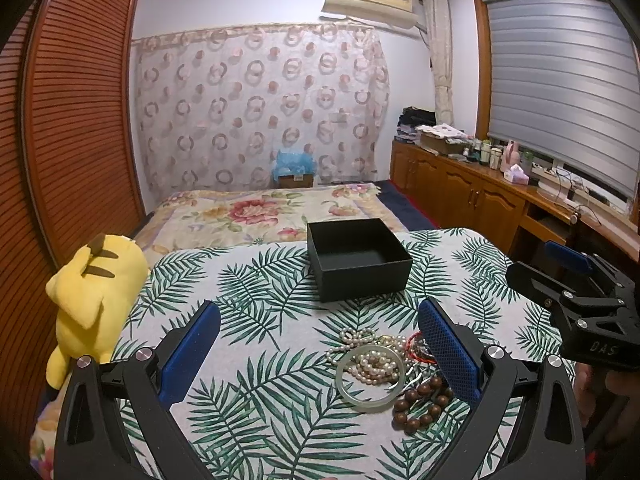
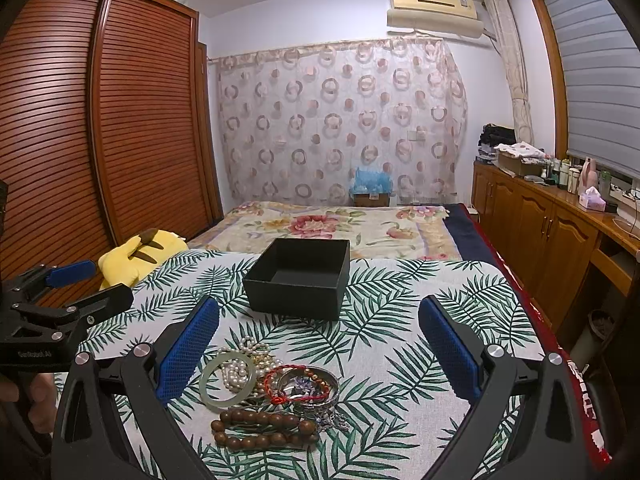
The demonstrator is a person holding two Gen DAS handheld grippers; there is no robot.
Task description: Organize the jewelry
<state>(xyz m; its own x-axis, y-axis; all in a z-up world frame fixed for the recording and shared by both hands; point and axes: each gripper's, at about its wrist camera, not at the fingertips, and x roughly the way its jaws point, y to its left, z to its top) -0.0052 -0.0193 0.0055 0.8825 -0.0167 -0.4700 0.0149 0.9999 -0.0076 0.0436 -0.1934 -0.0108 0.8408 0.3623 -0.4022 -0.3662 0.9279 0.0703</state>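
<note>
An empty open black box stands on the leaf-print cloth. In front of it lies a jewelry heap: a pale jade bangle, pearl strands, a brown wooden bead bracelet, a red cord bracelet and a silver bangle. My left gripper is open and empty, its right finger beside the heap. My right gripper is open and empty above the heap.
The leaf-print table stands at the foot of a floral bed. A yellow plush toy lies at its left edge. A wooden wardrobe stands left, cabinets right.
</note>
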